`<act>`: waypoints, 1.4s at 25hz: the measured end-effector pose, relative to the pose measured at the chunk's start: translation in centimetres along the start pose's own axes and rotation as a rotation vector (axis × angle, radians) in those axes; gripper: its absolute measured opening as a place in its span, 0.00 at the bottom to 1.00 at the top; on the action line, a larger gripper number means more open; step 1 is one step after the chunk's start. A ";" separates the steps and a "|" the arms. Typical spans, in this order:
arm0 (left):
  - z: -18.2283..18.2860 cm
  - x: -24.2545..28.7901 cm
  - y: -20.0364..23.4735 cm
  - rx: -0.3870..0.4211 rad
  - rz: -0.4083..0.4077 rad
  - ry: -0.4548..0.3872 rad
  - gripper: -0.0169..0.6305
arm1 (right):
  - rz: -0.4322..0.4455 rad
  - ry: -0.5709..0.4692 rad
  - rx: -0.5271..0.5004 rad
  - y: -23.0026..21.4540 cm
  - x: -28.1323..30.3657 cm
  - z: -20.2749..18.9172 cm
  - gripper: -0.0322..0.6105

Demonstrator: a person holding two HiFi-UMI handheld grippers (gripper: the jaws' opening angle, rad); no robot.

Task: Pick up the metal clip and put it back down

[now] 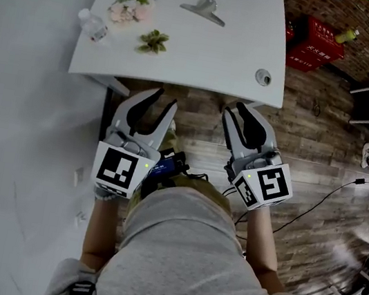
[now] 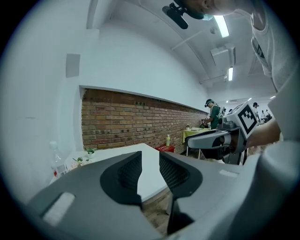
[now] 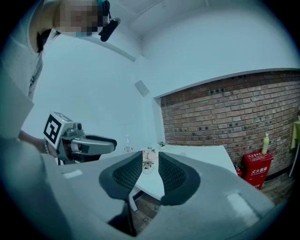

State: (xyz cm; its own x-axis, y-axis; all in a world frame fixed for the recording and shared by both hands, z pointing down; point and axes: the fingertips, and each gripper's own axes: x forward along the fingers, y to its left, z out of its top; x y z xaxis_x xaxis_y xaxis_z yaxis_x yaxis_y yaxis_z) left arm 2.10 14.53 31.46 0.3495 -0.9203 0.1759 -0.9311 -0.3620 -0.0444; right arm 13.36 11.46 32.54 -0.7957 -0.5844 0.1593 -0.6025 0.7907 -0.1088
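White table (image 1: 214, 54) w/ metal clip (image 1: 205, 9), flowers (image 1: 129, 8), bottle (image 1: 93, 26), leaf sprig (image 1: 153, 40).

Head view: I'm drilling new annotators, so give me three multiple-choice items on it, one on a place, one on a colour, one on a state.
1. Where does the metal clip lie?
A. on the white table
B. on the wooden floor
C. on a shelf

2. What colour are the crates beside the table?
A. blue
B. red
C. yellow

3. How does the left gripper stand?
A. shut on the clip
B. shut on a bottle
C. open and empty

Key:
1 A, the clip rests on the tabletop's far half.
2 B, the crates show red.
3 C, its jaws stand apart, short of the table, with nothing between them.
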 end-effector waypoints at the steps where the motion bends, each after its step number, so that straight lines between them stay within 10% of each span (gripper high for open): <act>1: 0.3 0.8 0.7 0.004 -0.008 -0.004 0.20 | -0.004 0.002 -0.001 -0.5 0.9 0.3 0.21; 21: 2.6 12.4 15.1 0.004 -0.094 -0.002 0.21 | -0.108 -0.007 -0.007 -7.6 16.1 5.5 0.21; 35: 3.0 13.8 17.6 -0.007 -0.097 -0.006 0.21 | -0.117 0.021 -0.027 -8.0 18.4 6.3 0.21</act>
State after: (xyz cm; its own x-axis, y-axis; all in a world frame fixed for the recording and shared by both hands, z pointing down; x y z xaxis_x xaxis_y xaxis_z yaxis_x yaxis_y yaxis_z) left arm -9.19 -4.99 30.17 0.4387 -0.8819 0.1728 -0.8936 -0.4484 -0.0202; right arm 3.16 -6.72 30.11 -0.7181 -0.6695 0.1897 -0.6893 0.7219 -0.0616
